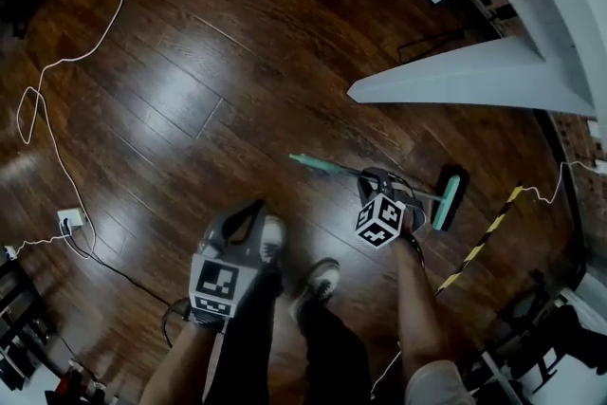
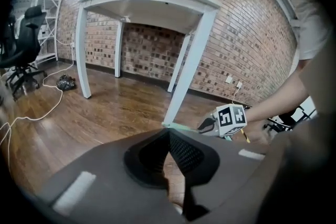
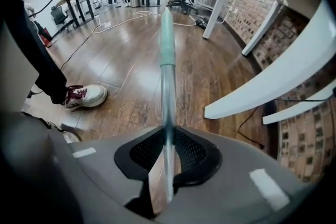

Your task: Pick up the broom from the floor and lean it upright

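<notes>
The broom (image 1: 417, 194) hangs a little above the dark wood floor, with its teal grip end (image 1: 305, 162) toward the left and its dark head (image 1: 448, 201) toward the right. My right gripper (image 1: 377, 181) is shut on its silver handle, near the head. In the right gripper view the handle (image 3: 167, 86) runs up between the jaws (image 3: 168, 131) to the teal grip (image 3: 167, 39). My left gripper (image 1: 258, 208) hovers to the left over the person's shoes, apart from the broom. Its jaws (image 2: 169, 132) meet at the tips with nothing between them. The teal grip end (image 2: 177, 126) shows just beyond them.
A white table (image 1: 474, 76) stands at the right, one leg (image 2: 189, 65) just ahead of the left gripper. A white cable (image 1: 57, 109) snakes across the floor to a socket block (image 1: 68, 221). A yellow-black striped strip (image 1: 484, 237) lies beside the broom head. The person's shoes (image 1: 318, 280) stand below.
</notes>
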